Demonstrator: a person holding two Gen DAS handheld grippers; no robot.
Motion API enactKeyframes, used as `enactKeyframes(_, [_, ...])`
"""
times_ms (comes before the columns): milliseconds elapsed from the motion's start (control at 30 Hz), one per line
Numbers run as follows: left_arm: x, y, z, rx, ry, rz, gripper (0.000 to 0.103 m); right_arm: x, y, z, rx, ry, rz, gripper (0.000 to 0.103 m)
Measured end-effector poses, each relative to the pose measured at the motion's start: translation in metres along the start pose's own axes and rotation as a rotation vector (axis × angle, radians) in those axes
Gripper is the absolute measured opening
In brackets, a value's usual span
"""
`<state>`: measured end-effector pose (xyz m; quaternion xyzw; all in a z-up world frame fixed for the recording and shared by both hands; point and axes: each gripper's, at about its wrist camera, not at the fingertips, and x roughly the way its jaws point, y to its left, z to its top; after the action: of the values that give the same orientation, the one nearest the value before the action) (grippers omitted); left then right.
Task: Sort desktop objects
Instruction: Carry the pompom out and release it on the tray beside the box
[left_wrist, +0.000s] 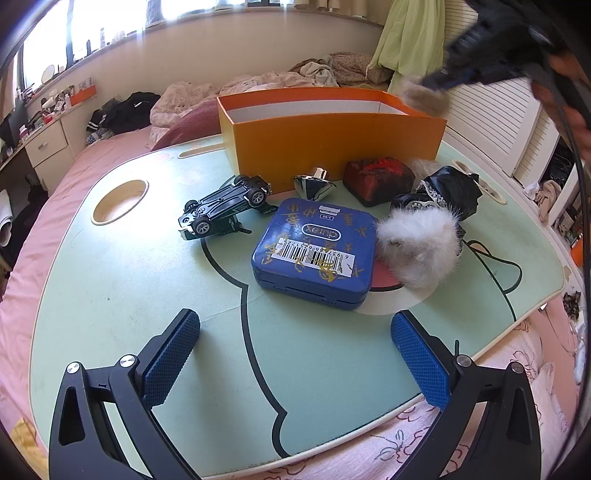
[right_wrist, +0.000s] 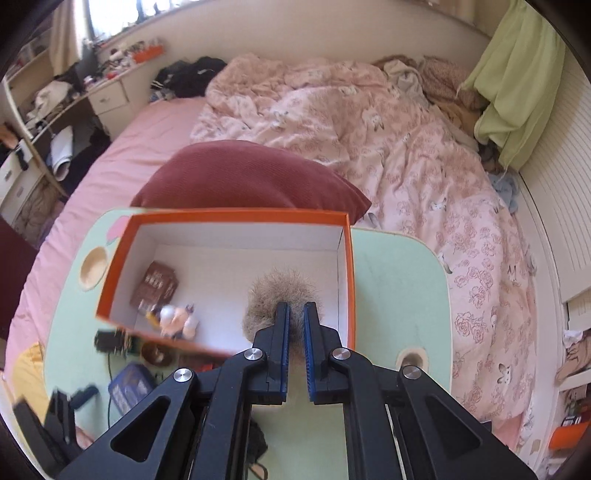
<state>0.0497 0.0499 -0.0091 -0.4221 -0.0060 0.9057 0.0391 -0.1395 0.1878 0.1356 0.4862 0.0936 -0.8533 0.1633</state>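
Because the orange box (right_wrist: 236, 221) collects sorted items, the right gripper (right_wrist: 295, 321), jaws pinching a tan fur ball (right_wrist: 284, 291), holds it above the box, while the left gripper (left_wrist: 295, 354) waits with jaws spread over the counter (left_wrist: 110, 280)

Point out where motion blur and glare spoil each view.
Left wrist view: the right gripper and the brown fur ball it grips are smeared, and the window top left is blown out. Right wrist view: the orange box near edge and the table clutter at lower left are streaked.
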Motion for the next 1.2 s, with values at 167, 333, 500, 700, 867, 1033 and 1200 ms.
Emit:
enactKeyframes(167, [0.000,0.001,0.000,0.000,0.000,0.000,0.103,0.001,-0.007,-0.052,-0.004,-0.003,0.009,0.010])
enactKeyframes(333, [0.000,0.001,0.000,0.000,0.000,-0.001,0.103,0.013,-0.018,-0.081,0.076,-0.062,0.009,0.049])
enactKeyframes(500, [0.000,0.001,0.000,-0.002,-0.001,0.001,0.103,-0.006,-0.007,-0.115,0.092,-0.238,-0.011,0.052])
enactKeyframes(700, [0.000,0.001,-0.001,-0.002,-0.001,0.000,0.103,-0.034,0.041,-0.199,-0.048,-0.502,-0.062,0.083])
enactKeyframes(867, [0.000,0.002,-0.001,-0.001,-0.001,0.000,0.103,-0.019,0.058,-0.231,-0.071,-0.515,-0.079,0.084])
enactKeyframes(1033, [0.000,0.001,-0.001,0.001,-0.003,0.004,0.103,0.012,0.047,-0.224,0.040,-0.418,-0.032,0.097])
enactKeyframes(1200, [0.000,-0.002,-0.001,-0.004,-0.005,0.006,0.103,0.014,0.049,-0.225,0.028,-0.418,-0.052,0.102])
